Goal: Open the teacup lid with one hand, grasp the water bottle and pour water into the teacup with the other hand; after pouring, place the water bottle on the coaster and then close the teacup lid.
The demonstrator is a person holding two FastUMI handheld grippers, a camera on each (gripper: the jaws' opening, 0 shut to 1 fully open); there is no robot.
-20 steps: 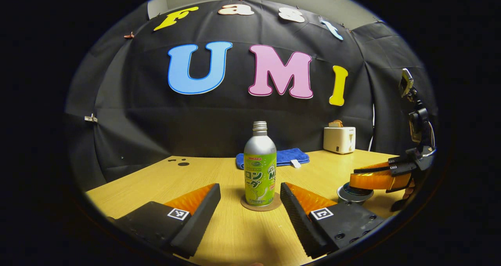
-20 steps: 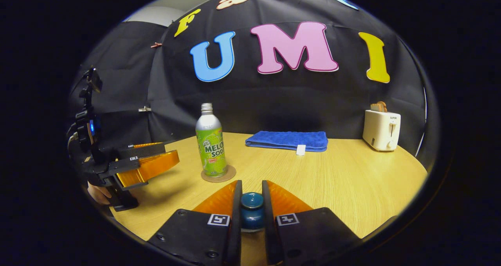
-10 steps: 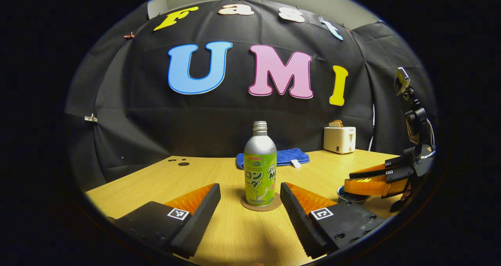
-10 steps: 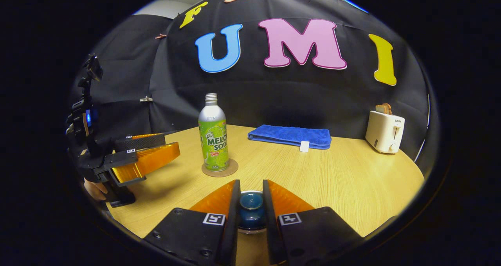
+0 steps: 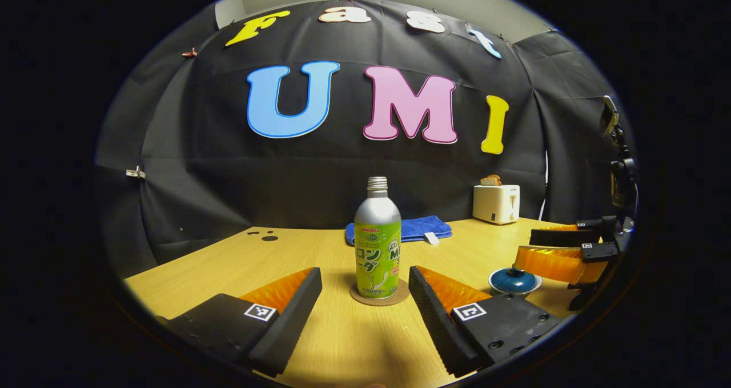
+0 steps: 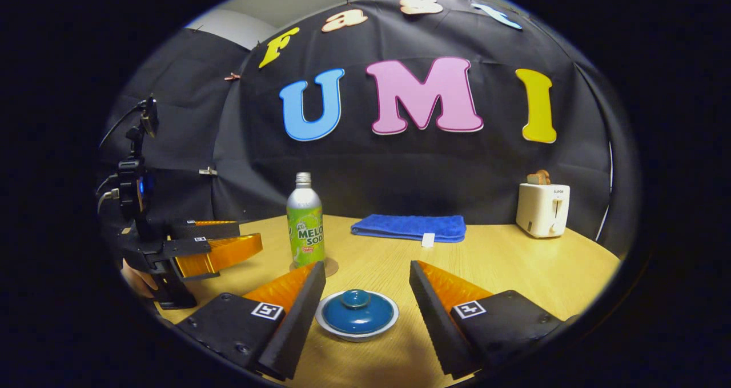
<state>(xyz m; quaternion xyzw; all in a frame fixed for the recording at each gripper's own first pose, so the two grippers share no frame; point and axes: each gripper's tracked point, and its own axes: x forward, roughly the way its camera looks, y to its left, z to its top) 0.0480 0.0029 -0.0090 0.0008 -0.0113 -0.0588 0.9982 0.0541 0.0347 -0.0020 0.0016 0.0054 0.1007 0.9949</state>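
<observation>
A silver bottle with a green label [image 5: 377,245] stands upright on a round brown coaster [image 5: 394,296] in the left gripper view. My left gripper [image 5: 364,276] is open just in front of it, one finger on each side, not touching. The teacup's blue lid [image 6: 357,312] lies flat on the pale cup rim in the right gripper view. My right gripper [image 6: 366,271] is open around it, fingers apart from the knob. The left gripper view shows the lidded teacup [image 5: 514,279] at the right, with the right gripper [image 5: 562,256] beside it.
A folded blue towel [image 6: 408,228] lies at the back of the wooden table [image 6: 514,268]. A white toaster [image 6: 539,208] stands at the back right. The bottle [image 6: 305,228] and the left gripper [image 6: 217,248], held by a hand, sit left of the teacup.
My right gripper was shut on the lid's knob and has opened and drawn back. The lid now rests on the teacup. The left gripper and the bottle have not moved.
</observation>
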